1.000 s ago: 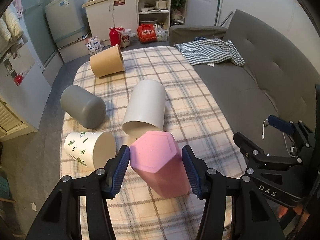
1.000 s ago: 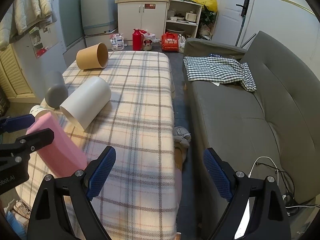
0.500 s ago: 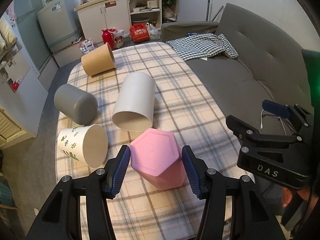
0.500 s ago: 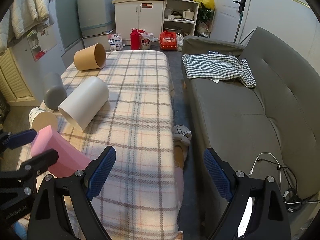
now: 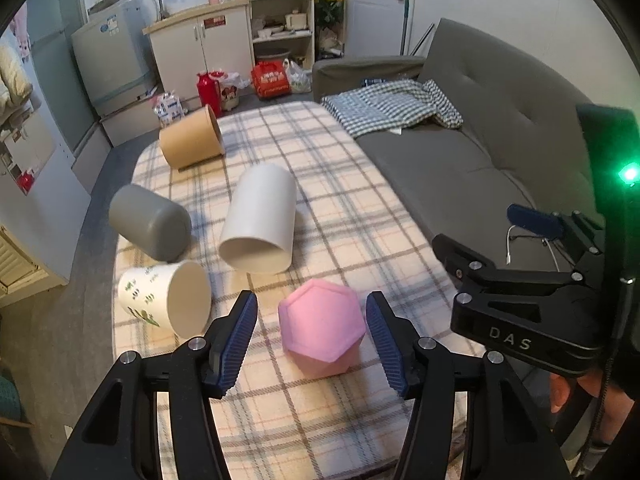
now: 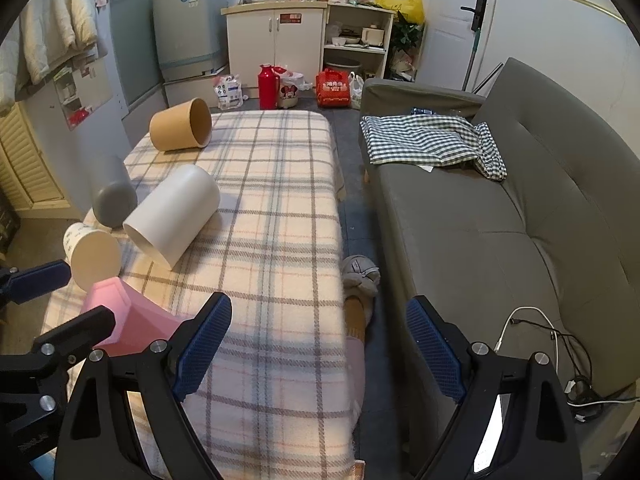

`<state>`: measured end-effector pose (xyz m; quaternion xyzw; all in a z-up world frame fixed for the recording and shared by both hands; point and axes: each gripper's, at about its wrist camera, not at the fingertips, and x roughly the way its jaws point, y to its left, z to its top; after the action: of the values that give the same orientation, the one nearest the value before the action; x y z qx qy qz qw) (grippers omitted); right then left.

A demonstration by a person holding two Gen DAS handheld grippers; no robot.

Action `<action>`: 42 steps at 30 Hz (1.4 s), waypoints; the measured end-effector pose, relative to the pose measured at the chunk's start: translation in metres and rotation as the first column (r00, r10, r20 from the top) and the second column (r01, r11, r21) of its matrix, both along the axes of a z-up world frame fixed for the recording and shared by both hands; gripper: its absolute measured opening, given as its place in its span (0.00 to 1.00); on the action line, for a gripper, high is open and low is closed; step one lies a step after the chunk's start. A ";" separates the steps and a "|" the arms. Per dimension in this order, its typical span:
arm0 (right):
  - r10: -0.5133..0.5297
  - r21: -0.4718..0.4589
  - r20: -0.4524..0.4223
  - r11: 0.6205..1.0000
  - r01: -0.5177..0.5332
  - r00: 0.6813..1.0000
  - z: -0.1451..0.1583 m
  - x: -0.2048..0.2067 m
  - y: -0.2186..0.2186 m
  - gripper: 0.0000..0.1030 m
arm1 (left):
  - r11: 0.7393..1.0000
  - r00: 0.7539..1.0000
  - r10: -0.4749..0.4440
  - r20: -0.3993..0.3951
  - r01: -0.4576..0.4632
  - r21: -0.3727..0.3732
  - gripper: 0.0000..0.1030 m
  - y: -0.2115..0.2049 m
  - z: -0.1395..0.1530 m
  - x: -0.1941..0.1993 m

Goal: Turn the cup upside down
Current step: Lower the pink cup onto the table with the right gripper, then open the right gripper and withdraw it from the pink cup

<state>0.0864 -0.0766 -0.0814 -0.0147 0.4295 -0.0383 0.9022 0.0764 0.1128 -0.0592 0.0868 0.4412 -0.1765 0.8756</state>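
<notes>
- The left gripper (image 5: 311, 336) is spread, with a clear gap seen between each pad and the pink cup (image 5: 322, 328); nothing is pinched.
- The pink cup is set base-up on the plaid table (image 5: 328, 200), between the left fingers (image 5: 236, 338) and near the table's front edge. The flip is judged done for this cup.
- Release is judged the step in hand: a straight pull back is advised, so that neither pad brushes a wall and tips the cup.
- The right gripper (image 6: 320, 348) is spread wide and empty, held over the table's right edge.
- A leaf cup (image 5: 166, 302) lies on its side just left of the left finger; a white cup (image 5: 260, 220) lies just beyond.
- Open table is seen to the right of the pink cup.
</notes>
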 end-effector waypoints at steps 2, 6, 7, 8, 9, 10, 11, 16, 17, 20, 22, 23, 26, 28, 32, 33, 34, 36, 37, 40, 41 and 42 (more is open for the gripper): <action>0.001 0.000 0.010 1.000 -0.001 1.000 0.004 -0.003 0.001 0.87 | 1.000 1.000 0.002 0.023 -0.002 -0.024 0.59 0.003 0.008 -0.002; 0.003 -0.002 0.033 1.000 -0.003 0.999 0.013 -0.009 0.002 0.87 | 0.998 0.998 0.025 0.057 -0.021 -0.054 0.59 0.013 0.021 -0.005; 0.004 0.001 0.043 1.000 -0.004 0.999 0.017 -0.011 0.002 0.87 | 0.998 0.997 0.033 0.064 -0.029 -0.061 0.59 0.016 0.024 -0.005; 0.005 0.003 0.049 1.000 -0.005 0.999 0.019 -0.013 0.002 0.87 | 0.997 0.997 0.042 0.071 -0.037 -0.068 0.59 0.019 0.027 -0.006; 0.005 0.005 0.056 1.000 -0.005 0.998 0.022 -0.015 0.002 0.87 | 0.996 0.996 0.053 0.079 -0.047 -0.077 0.59 0.023 0.030 -0.007; 0.006 0.007 0.066 1.000 -0.006 0.998 0.026 -0.018 0.003 0.87 | 0.995 0.994 0.063 0.087 -0.056 -0.086 0.59 0.027 0.033 -0.008; 0.006 0.008 0.073 1.000 -0.007 0.997 0.028 -0.020 0.003 0.87 | 0.994 0.993 0.072 0.094 -0.064 -0.092 0.59 0.031 0.036 -0.009; 0.010 0.006 0.117 1.000 -0.011 0.993 0.044 -0.038 0.008 0.87 | 0.988 0.986 0.118 0.121 -0.103 -0.119 0.63 0.050 0.045 -0.018; 0.011 0.006 0.122 1.000 -0.012 0.992 0.046 -0.041 0.009 0.87 | 0.986 0.983 0.129 0.129 -0.113 -0.124 0.64 0.055 0.047 -0.021; 0.018 0.010 0.141 1.000 -0.020 0.990 0.052 -0.053 0.012 0.87 | 0.984 0.979 0.143 0.146 -0.125 -0.131 0.65 0.062 0.049 -0.026; 0.028 0.016 0.152 0.999 -0.030 0.988 0.055 -0.061 0.016 0.87 | 0.983 0.978 0.141 0.153 -0.120 -0.139 0.65 0.067 0.049 -0.031; 0.035 0.019 0.160 0.999 -0.039 0.986 0.056 -0.065 0.018 0.87 | 0.983 0.977 0.138 0.160 -0.115 -0.143 0.66 0.070 0.049 -0.034; 0.052 0.022 0.173 0.998 -0.056 0.984 0.057 -0.074 0.025 0.87 | 0.983 0.972 0.138 0.188 -0.112 -0.144 0.78 0.076 0.046 -0.045; 0.060 0.030 0.182 0.997 -0.066 0.981 0.055 -0.082 0.030 0.87 | 0.984 0.970 0.130 0.206 -0.101 -0.149 0.78 0.080 0.044 -0.052; 0.082 0.049 0.193 0.994 -0.093 0.978 0.047 -0.094 0.039 0.87 | 0.985 0.968 0.127 0.215 -0.097 -0.144 0.82 0.087 0.035 -0.061; 0.090 0.053 0.195 0.993 -0.102 0.977 0.045 -0.095 0.042 0.87 | 0.984 0.968 0.130 0.215 -0.100 -0.145 0.86 0.089 0.033 -0.063; 0.098 0.056 0.194 0.992 -0.110 0.976 0.042 -0.096 0.045 0.87 | 0.984 0.967 0.133 0.218 -0.102 -0.149 0.91 0.092 0.031 -0.064; 0.112 0.059 0.193 0.990 -0.125 0.975 0.038 -0.097 0.050 0.87 | 0.980 0.960 0.147 0.239 -0.109 -0.164 0.91 0.099 0.027 -0.071; 0.125 0.062 0.193 0.988 -0.140 0.973 0.036 -0.097 0.053 0.87 | 0.980 0.959 0.148 0.243 -0.109 -0.166 0.94 0.102 0.025 -0.074; 0.141 0.058 0.200 0.986 -0.156 0.969 0.033 -0.097 0.059 0.87 | 0.972 0.952 0.191 0.241 -0.149 -0.182 1.00 0.113 0.019 -0.078; 0.143 0.056 0.201 0.986 -0.158 0.969 0.032 -0.097 0.060 0.87 | 0.968 0.949 0.205 0.238 -0.161 -0.190 1.00 0.116 0.017 -0.078; 0.147 0.056 0.202 0.985 -0.162 0.968 0.031 -0.096 0.062 0.87 | 0.965 0.948 0.216 0.234 -0.170 -0.200 1.00 0.119 0.016 -0.079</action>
<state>-0.0095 -0.0147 -0.0499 -0.0115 0.3368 0.0464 0.9404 -0.0022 0.2315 -0.0433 -0.0135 0.3142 -0.1156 0.9422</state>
